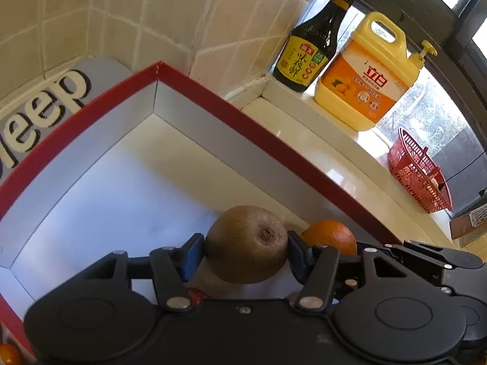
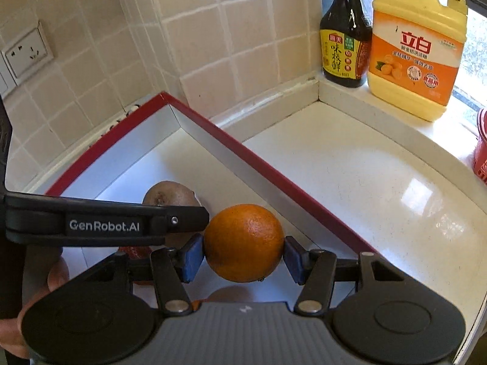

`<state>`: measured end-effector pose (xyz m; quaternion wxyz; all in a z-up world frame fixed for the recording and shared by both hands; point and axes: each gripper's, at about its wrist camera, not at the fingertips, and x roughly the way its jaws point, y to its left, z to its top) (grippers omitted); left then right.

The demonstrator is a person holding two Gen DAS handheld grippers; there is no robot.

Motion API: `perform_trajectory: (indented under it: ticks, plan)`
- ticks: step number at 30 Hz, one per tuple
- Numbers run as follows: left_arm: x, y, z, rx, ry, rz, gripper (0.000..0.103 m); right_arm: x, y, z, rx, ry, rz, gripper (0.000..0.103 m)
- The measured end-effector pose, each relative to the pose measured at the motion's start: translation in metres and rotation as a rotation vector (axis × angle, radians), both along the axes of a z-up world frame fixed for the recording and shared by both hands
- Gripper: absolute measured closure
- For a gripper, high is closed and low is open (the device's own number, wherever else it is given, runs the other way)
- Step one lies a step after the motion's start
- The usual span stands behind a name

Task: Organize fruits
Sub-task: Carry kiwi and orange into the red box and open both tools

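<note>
your left gripper (image 1: 246,248) clamps kiwi (image 1: 246,243) | right gripper (image 2: 243,257) clamps orange (image 2: 243,241) | kiwi at 10 o'clock of orange | red box (image 2: 268,173) floor beneath both

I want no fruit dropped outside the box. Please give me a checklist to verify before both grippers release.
1. Left gripper pads clamp the kiwi: ok.
2. Right gripper pads clamp the orange: ok.
3. Both fruits are over the inside of the red-rimmed box: ok.
4. Box floor ahead is bare: ok.
5. Fruits rest on the floor already: cannot tell.
</note>
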<state>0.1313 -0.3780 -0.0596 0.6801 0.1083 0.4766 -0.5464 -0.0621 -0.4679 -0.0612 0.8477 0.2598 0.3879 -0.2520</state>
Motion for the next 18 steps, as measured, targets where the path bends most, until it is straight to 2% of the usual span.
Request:
perform_trajectory:
  ticks: [7,12,18]
  plan:
    - [-0.002,0.0,0.0,-0.006,0.002,-0.004,0.034,0.008,0.003,-0.008,0.007,0.047,0.013,0.044]
    - [-0.001,0.007,0.012,-0.059,0.009,-0.012,0.031,0.01,0.005,-0.007,0.01,0.069,0.009,0.043]
    - [0.003,0.041,0.052,-0.138,-0.034,0.024,0.03,-0.001,0.014,0.029,-0.094,0.018,-0.008,0.04]
